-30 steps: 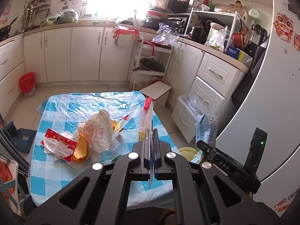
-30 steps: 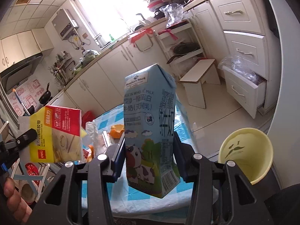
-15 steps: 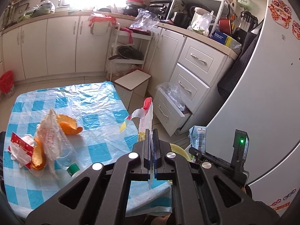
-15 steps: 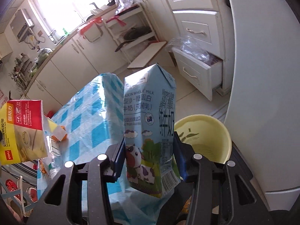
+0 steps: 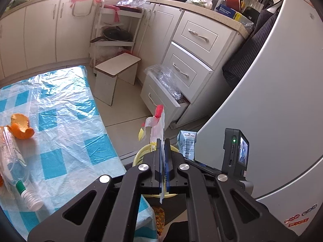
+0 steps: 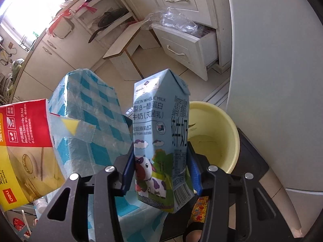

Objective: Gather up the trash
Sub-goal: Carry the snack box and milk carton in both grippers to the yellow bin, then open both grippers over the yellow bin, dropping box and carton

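Over the bin: both grippers point down at it
Right gripper: clamping the blue milk carton upright, the yellow bin at its 2 o'clock
Left gripper: pinched tight on a flat packet, red and yellow, edge-on, with the bin's rim just beyond
Packet, right view: at 9 o'clock
Surface: blue checked cover; orange peel and plastic bottle at 9 o'clock

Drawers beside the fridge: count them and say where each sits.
3 in one stack: top drawer shut, middle drawer shut, bottom drawer pulled open with crumpled plastic inside. Others may be hidden.
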{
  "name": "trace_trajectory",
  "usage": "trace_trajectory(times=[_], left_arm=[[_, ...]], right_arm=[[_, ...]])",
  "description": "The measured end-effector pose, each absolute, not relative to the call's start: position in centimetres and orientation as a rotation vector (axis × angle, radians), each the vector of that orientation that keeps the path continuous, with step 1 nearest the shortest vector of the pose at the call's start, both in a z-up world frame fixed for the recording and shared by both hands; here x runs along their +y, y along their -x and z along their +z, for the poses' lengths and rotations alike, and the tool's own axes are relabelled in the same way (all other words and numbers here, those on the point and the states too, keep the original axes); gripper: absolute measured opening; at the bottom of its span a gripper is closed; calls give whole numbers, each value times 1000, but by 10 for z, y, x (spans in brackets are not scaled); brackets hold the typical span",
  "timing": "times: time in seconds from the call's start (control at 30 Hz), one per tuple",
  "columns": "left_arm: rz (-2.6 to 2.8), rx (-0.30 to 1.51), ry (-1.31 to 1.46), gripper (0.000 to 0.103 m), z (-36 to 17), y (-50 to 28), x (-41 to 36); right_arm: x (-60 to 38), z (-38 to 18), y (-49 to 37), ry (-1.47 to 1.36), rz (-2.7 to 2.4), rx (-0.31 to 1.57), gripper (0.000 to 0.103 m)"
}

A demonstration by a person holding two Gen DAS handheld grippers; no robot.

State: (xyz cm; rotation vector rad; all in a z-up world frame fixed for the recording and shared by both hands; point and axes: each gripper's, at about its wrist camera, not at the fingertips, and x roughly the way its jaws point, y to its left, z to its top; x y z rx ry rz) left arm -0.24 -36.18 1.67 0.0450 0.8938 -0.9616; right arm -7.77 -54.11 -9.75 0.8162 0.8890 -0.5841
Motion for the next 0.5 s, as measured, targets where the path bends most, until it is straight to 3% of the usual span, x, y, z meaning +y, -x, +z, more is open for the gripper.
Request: trace_trajectory(times=[0.27, 0.5], left_arm=[[-961, 991, -66, 3, -27, -6, -404], [-941, 1080, -105, 3, -69, -7, -432]], right_arm=[[-566, -97, 88, -896, -683, 830, 54], [-554, -38, 108, -776, -669, 618, 67]])
